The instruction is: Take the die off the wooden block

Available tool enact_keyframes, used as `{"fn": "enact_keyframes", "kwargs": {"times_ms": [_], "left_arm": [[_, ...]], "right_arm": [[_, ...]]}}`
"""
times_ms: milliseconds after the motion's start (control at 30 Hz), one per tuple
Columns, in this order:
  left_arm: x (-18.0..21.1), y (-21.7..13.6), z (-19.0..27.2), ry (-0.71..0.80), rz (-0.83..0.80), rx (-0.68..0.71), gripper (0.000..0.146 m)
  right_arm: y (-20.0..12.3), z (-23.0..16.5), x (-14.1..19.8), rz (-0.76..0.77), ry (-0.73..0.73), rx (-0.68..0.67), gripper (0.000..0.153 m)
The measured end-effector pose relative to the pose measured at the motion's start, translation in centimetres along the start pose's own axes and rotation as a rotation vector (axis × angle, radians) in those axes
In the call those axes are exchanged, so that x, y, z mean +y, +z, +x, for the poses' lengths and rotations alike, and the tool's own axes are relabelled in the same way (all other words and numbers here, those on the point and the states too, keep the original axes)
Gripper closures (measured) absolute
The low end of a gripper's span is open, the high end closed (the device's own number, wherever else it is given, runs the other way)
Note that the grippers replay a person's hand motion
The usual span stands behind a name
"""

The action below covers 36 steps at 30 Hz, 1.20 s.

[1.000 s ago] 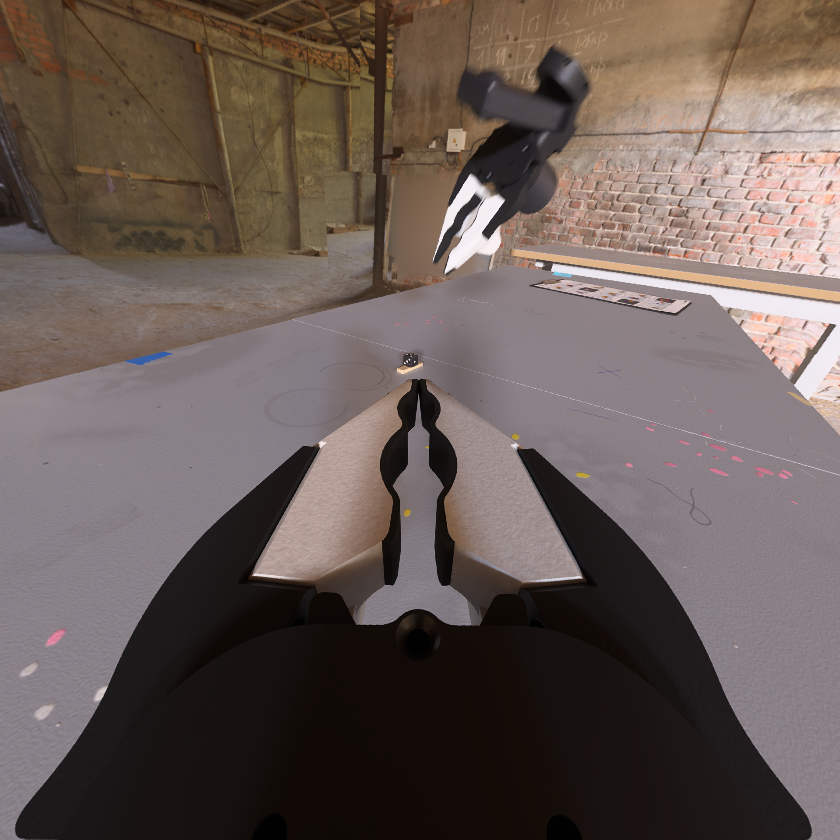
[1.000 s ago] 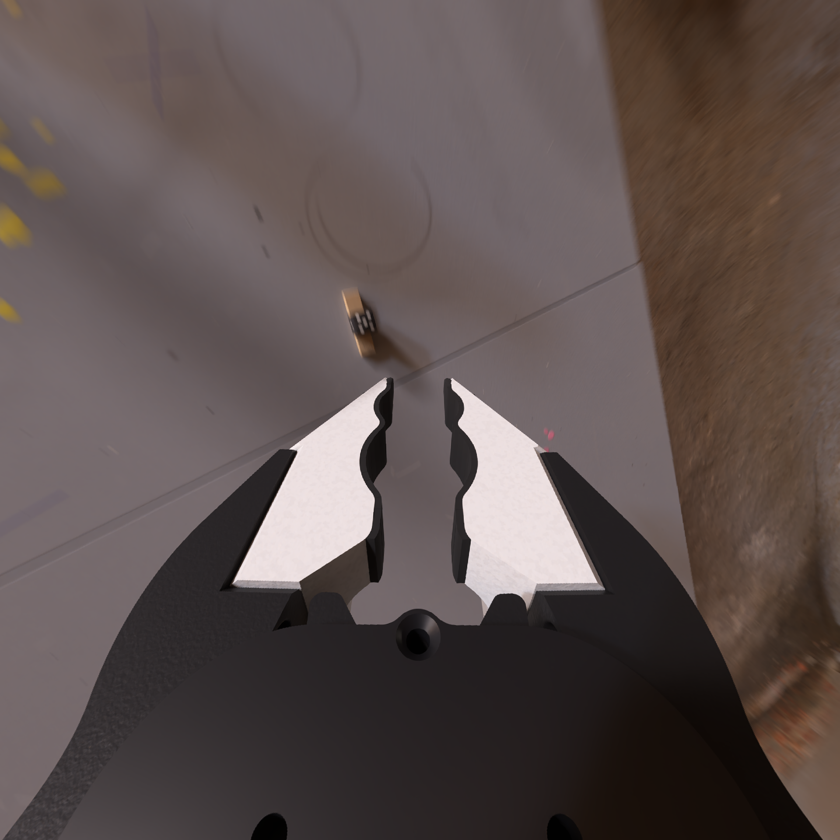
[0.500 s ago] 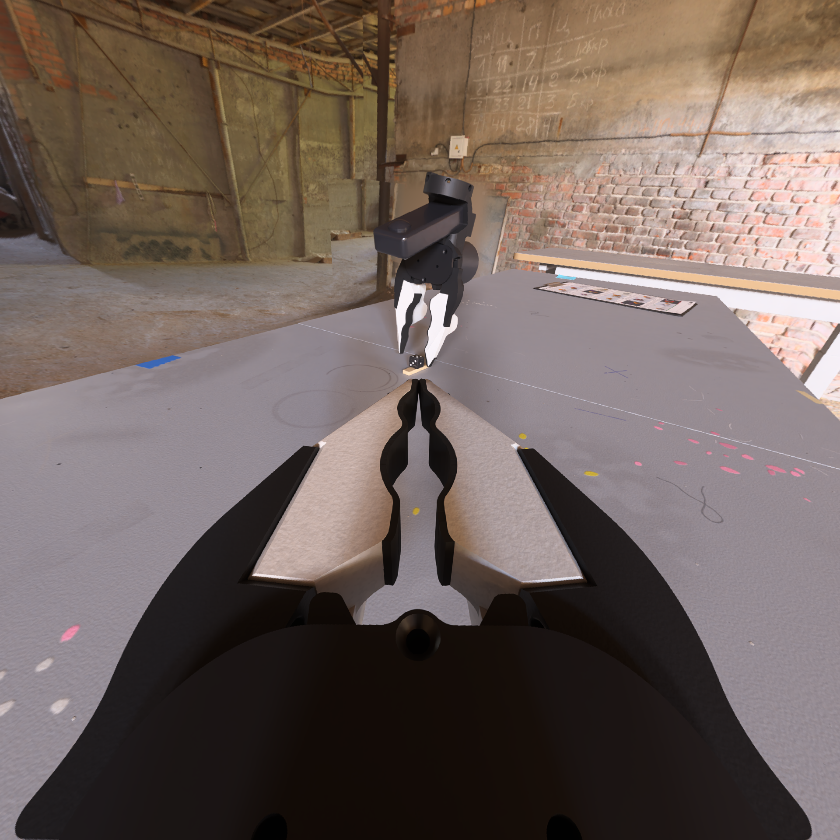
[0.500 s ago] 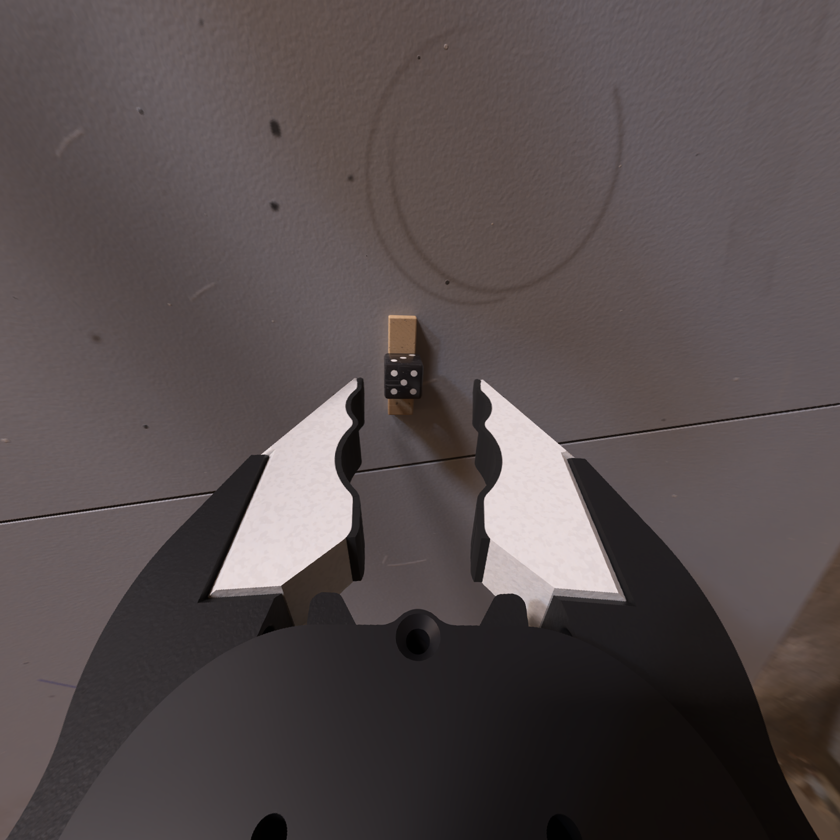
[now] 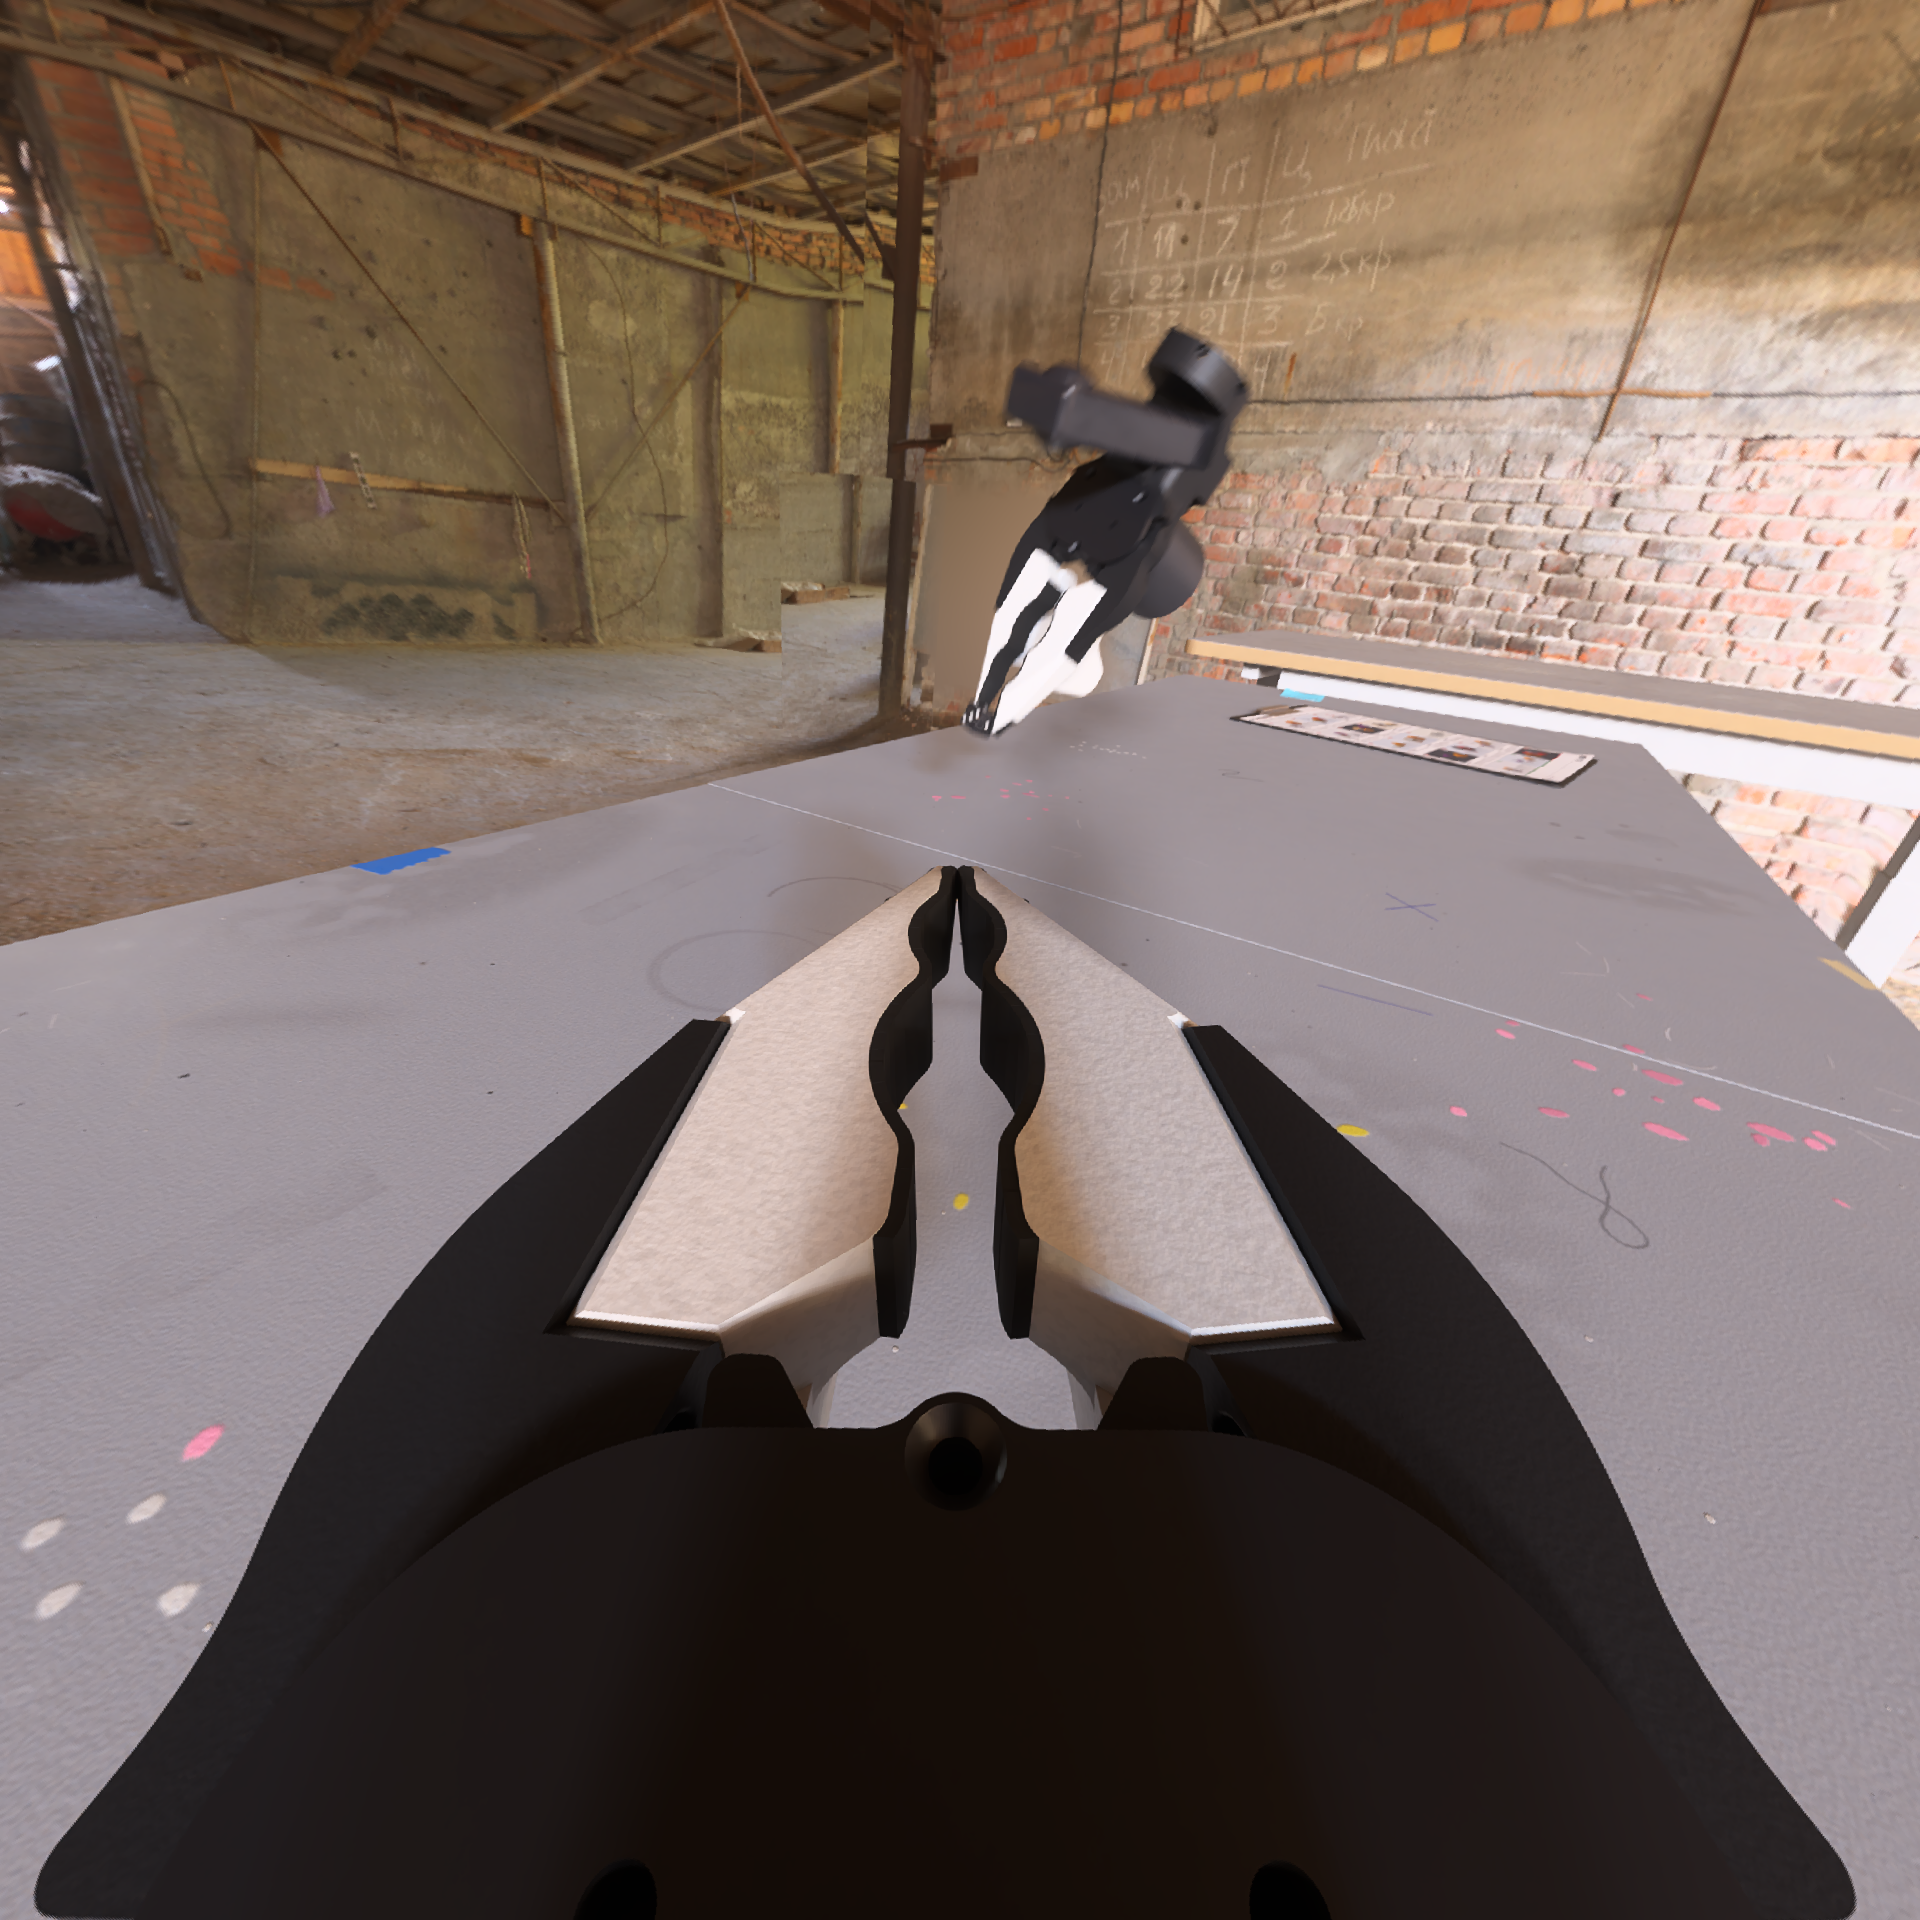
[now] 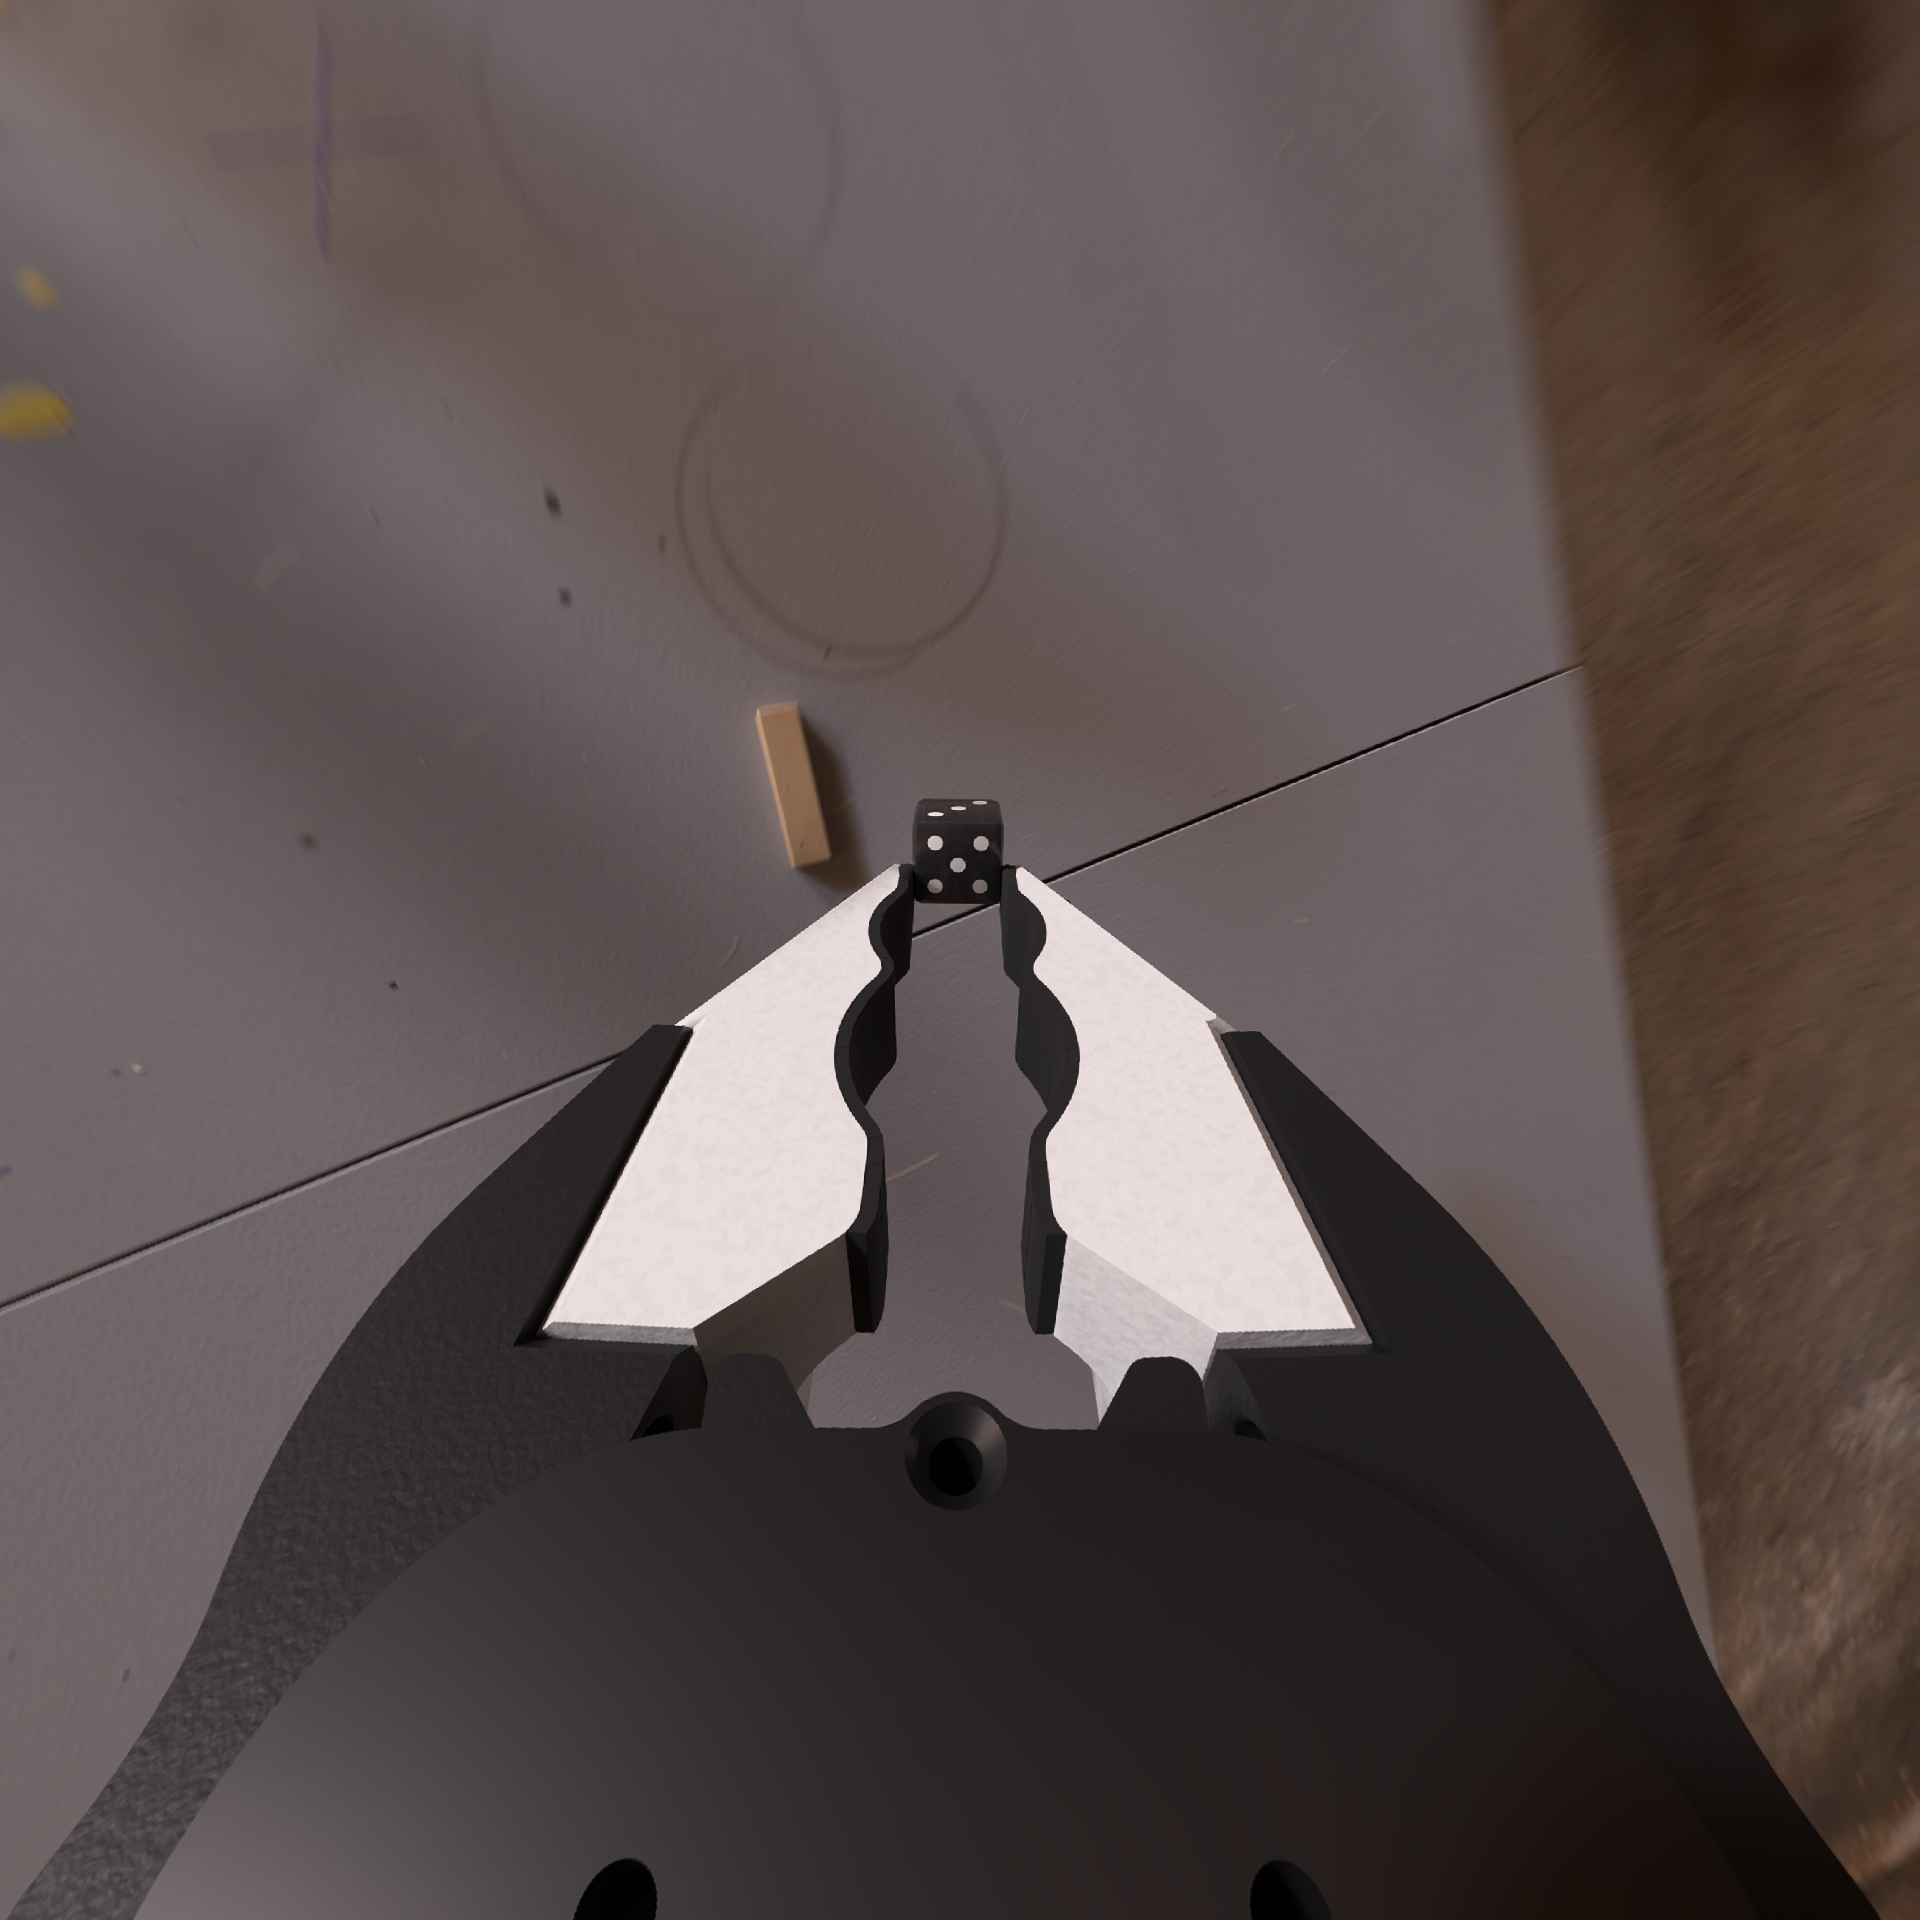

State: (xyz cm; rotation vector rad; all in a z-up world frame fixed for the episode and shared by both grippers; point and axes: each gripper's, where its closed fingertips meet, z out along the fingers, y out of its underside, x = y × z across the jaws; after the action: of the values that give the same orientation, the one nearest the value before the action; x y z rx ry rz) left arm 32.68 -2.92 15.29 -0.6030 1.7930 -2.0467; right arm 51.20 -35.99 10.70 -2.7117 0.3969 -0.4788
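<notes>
Jaws of the right gripper (image 6: 957,891) pinched the die (image 6: 958,862) clear of the wooden block (image 6: 795,784) on the bench (image 6: 312,935), evidently for removal; left gripper (image 5: 956,883) idle, jaws closed.

Right gripper (image 6: 957,883) raised, jaws pinched narrow; left gripper (image 5: 957,875) low, jaws together.

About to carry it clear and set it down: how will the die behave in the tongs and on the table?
The die is held only at the tips of the right tongs, so it may pivot or slip if jolted. It looks rigid, so squeezing should not deform it. Its flat faces should let it settle on the table, but a drop could make it tumble.
</notes>
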Motion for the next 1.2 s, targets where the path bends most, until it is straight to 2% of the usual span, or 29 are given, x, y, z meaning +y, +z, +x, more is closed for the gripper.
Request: {"fn": "enact_keyframes", "kwargs": {"times_ms": [100,233,333,433,533,600,667,767,833,1000,1200], "left_arm": [[-0.4,-0.1,0.0,-0.014,0.022,0.002,0.146],[-0.9,-0.5,-0.4,-0.039,0.054,-0.009,0.146],[-1.3,-0.9,-1.0,-0.077,0.091,-0.021,0.146],[-1.5,-1.4,-1.6,-0.106,0.121,-0.039,0.146],[-1.6,-1.8,-2.1,-0.117,0.132,-0.056,0.146],[-1.6,-2.0,-2.4,-0.126,0.141,-0.060,0.146],[-1.8,-2.2,-2.6,-0.138,0.159,-0.061,0.146],[-2.2,-2.5,-2.7,-0.186,0.197,-0.043,0.146],[-2.5,-2.6,-2.5,-0.228,0.229,-0.011,0.146],[-2.5,-2.5,-2.3,-0.281,0.240,0.028,0.146],[-2.3,-2.1,-1.9,-0.298,0.232,0.058,0.146]], "right_arm": [[-5.9,0.2,-3.0,0.212,-0.003,0.112,0.136],[-12.0,-3.5,-8.3,0.480,-0.064,0.173,0.137],[-14.3,-8.0,-12.3,0.649,-0.127,0.163,0.137],[-14.7,-12.6,-15.6,0.782,-0.171,0.127,0.136],[-13.3,-16.5,-18.0,0.871,-0.189,0.053,0.136],[-11.3,-18.6,-18.9,0.872,-0.195,0.005,0.136],[-7.9,-20.4,-19.1,0.786,-0.230,0.010,0.137],[-2.3,-23.0,-18.1,0.529,-0.390,0.082,0.137],[0.3,-24.8,-17.4,0.408,-0.487,0.093,0.137],[3.3,-28.7,-16.7,0.291,-0.568,-0.043,0.137],[6.3,-31.1,-15.9,0.196,-0.630,-0.122,0.136]]}}
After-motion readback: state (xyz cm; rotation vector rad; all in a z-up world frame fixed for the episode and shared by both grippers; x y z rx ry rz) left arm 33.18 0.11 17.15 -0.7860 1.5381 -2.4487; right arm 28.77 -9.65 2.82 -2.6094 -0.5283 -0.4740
